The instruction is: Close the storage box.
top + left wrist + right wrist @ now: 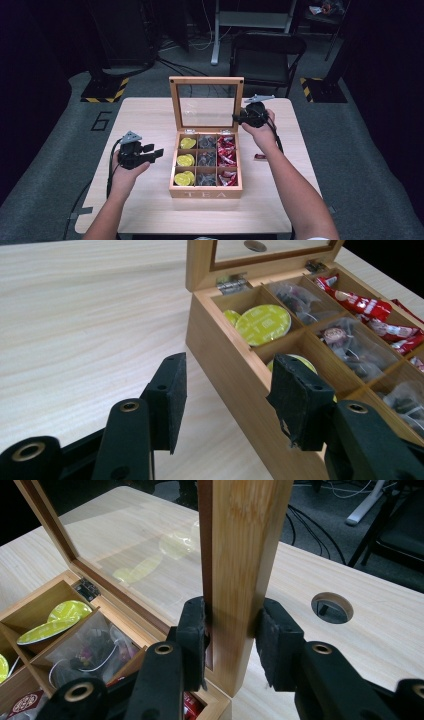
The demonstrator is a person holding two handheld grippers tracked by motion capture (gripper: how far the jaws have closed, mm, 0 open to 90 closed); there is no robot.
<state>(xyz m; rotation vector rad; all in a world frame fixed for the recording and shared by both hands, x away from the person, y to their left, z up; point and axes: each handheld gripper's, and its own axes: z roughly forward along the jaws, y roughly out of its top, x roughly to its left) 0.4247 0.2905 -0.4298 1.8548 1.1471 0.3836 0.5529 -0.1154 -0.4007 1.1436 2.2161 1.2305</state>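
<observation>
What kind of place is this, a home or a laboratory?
Probably a laboratory or recording studio: yellow-black hazard tape marks stand bases on the grey carpet, cables trail over the floor, and a number 6 is marked beside the wooden table.

Light wooden table point(150, 120) — square top, rounded corners, pale grain. A wooden tea box point(205, 190) stands on it near the middle, lid raised. Just right of the box lies a small red packet point(259, 157) — flat on the tabletop. A round cable hole point(332, 607) sits beyond the box.
</observation>
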